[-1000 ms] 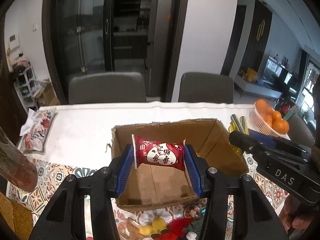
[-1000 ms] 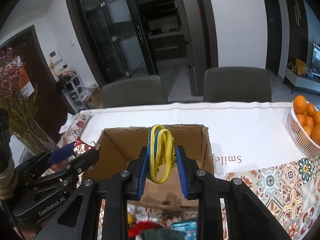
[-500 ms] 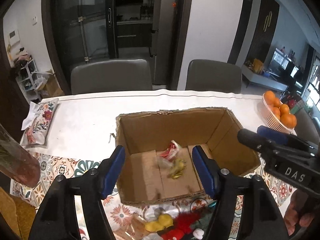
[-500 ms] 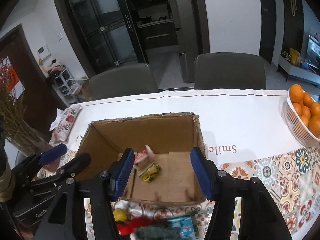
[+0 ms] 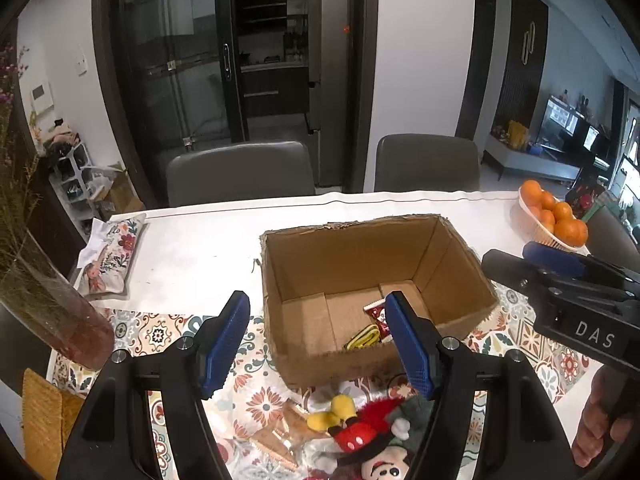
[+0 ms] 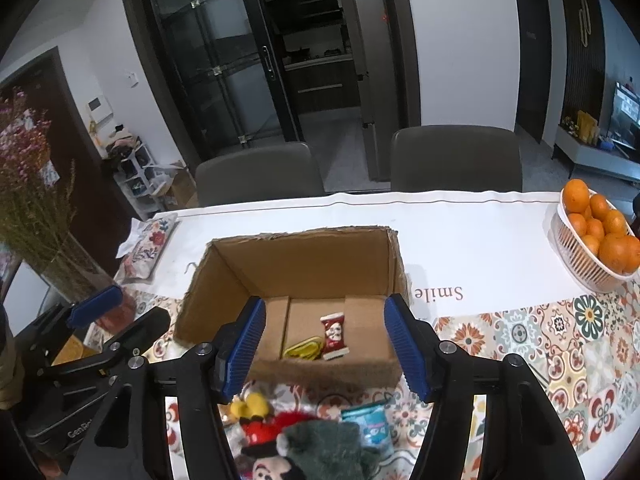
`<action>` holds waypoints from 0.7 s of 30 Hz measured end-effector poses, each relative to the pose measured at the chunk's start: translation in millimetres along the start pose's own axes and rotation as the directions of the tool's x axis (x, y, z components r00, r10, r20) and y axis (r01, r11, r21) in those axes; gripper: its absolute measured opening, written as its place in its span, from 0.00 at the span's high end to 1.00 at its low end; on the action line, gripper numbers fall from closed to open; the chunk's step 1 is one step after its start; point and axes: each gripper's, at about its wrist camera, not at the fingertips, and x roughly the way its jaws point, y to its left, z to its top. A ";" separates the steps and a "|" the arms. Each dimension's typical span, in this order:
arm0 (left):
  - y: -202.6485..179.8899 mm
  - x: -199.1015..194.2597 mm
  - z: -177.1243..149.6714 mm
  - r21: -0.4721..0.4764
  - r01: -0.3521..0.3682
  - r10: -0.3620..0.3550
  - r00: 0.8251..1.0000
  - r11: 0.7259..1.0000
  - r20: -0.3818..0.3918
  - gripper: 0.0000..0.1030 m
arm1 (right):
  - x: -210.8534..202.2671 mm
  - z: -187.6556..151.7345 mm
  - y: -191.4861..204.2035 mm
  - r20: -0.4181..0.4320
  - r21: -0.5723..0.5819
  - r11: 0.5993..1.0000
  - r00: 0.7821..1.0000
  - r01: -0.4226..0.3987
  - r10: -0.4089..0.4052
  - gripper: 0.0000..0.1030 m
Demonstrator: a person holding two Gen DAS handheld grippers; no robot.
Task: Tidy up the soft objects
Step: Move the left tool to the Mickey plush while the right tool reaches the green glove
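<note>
An open cardboard box (image 5: 360, 248) (image 6: 304, 252) stands on the table. Inside it lie a red snack packet (image 6: 333, 334) (image 5: 376, 314) and a yellow band (image 6: 303, 349) (image 5: 363, 339). My left gripper (image 5: 318, 344) is open and empty, above the box's near left corner. My right gripper (image 6: 324, 350) is open and empty, above the box's near wall. In front of the box lie a Mickey Mouse plush (image 5: 362, 438) (image 6: 260, 428), a grey plush (image 6: 324, 452), a teal packet (image 6: 370, 422) and a clear snack bag (image 5: 280, 436).
A basket of oranges (image 6: 596, 236) (image 5: 554, 216) stands at the right. A glass vase with dried flowers (image 5: 52, 312) (image 6: 72, 268) and a floral pouch (image 5: 110, 256) are at the left. Two grey chairs (image 5: 240, 172) stand behind the table.
Both grippers opened and let go: the red packet and the yellow band dropped into the box. Both grippers then drew back toward the near side and rose.
</note>
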 end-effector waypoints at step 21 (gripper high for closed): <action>-2.8 -26.4 -48.6 -0.039 0.018 -0.021 0.997 0.999 -0.077 0.32 | -16.6 -46.8 3.6 -0.084 -0.027 1.000 0.996 0.014 -0.016 0.38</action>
